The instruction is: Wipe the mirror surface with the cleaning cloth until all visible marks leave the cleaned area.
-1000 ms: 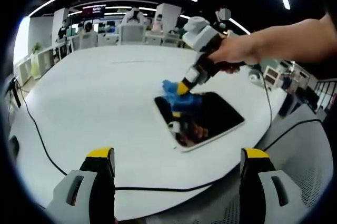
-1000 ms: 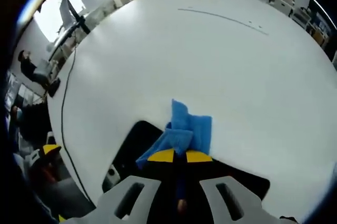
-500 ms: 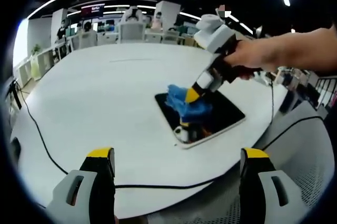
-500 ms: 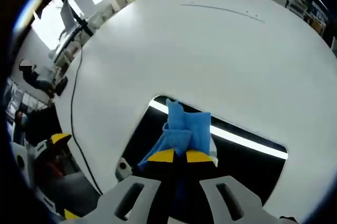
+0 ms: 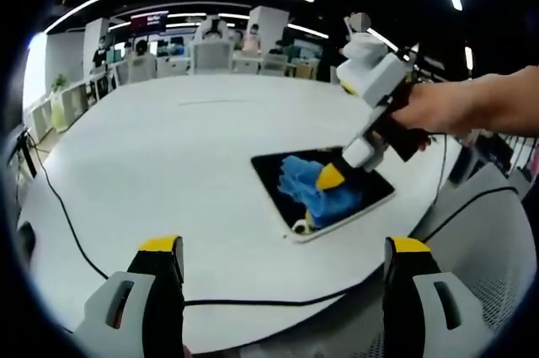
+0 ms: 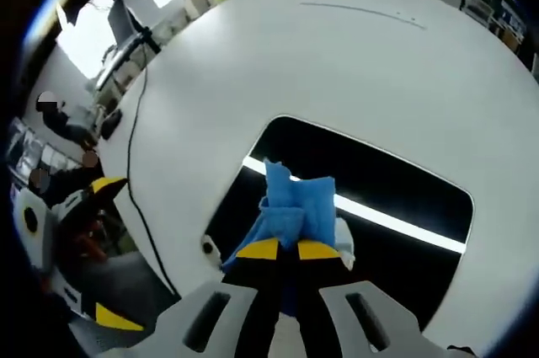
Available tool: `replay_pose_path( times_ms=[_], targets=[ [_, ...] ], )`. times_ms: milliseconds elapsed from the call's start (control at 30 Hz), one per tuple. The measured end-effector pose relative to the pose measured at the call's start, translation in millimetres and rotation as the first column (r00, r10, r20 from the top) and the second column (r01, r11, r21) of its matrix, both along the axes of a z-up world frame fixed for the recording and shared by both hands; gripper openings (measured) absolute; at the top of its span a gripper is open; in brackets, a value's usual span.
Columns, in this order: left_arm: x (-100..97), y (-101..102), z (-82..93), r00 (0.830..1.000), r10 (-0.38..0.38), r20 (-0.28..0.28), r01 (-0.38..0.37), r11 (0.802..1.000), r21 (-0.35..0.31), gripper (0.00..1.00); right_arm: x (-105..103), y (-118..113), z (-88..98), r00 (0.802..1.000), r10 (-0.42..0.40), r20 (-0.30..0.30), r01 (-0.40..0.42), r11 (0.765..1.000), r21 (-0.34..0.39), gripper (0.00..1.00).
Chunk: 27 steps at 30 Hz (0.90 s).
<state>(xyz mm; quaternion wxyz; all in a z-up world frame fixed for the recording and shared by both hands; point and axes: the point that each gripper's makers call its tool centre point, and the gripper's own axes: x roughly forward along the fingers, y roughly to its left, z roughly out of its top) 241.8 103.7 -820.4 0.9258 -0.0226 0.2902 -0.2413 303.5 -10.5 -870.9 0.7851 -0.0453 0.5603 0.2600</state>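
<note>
Wiping step in hand: the right gripper (image 6: 282, 250), jaws pinching the blue cleaning cloth (image 6: 296, 206), presses it on the mirror (image 6: 396, 185) lying on the white table (image 5: 168, 164). The left gripper (image 5: 282, 261) hangs spread, well apart. Next, sweep across uncleaned glass.

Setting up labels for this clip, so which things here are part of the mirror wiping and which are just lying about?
Part of the job:
mirror
blue cloth
right gripper, shut on the cloth

Just lying about:
black cable
white table
left gripper, open
</note>
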Motion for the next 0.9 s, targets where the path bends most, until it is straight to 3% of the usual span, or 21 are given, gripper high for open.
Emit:
replay_pose_path(
  times_ms=[133,467,900],
  targets=[
    [-1.8,-2,-1.3,1.0,-0.017,-0.007,0.017,1.0,0.004,1.0,-9,-1,0.0,1.0,-0.006,-0.012,0.006,1.0,0.014,0.0],
    [-1.1,3,1.3,1.0,0.024,0.001,-0.024,1.0,0.009,0.99,-34,1,2.0,0.999,0.031,-0.019,-0.031,0.999,0.017,0.0],
    [1.4,7,3.9,0.999,0.037,0.018,-0.037,0.999,0.016,0.99,-34,3,0.5,0.998,0.052,-0.033,-0.051,0.998,0.024,0.0]
  ],
)
